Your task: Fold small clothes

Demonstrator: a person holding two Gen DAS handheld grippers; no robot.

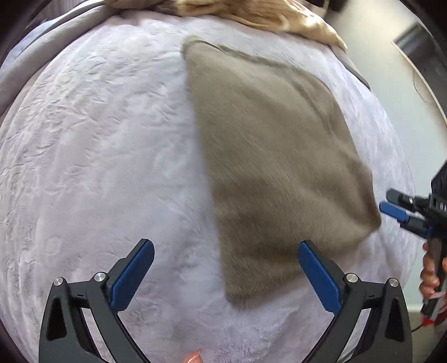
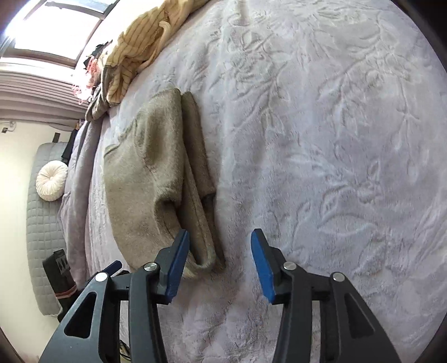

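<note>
A taupe fuzzy garment [image 1: 279, 156] lies folded flat on the pale lilac bedspread [image 1: 97, 156]. My left gripper [image 1: 226, 268] is open and empty, hovering over the garment's near edge. In the right wrist view the same garment [image 2: 151, 178] shows its folded layers and a sleeve opening. My right gripper [image 2: 219, 262] is open and empty, its left finger over the garment's near corner. The right gripper also shows in the left wrist view [image 1: 396, 212], just off the garment's right corner, held by a hand.
A pile of yellow striped clothes [image 2: 139, 42] lies at the far edge of the bed, also seen in the left wrist view [image 1: 251, 14]. A grey quilted mat with a round white cushion [image 2: 51, 181] lies on the floor beside the bed. A window [image 2: 64, 25] is beyond.
</note>
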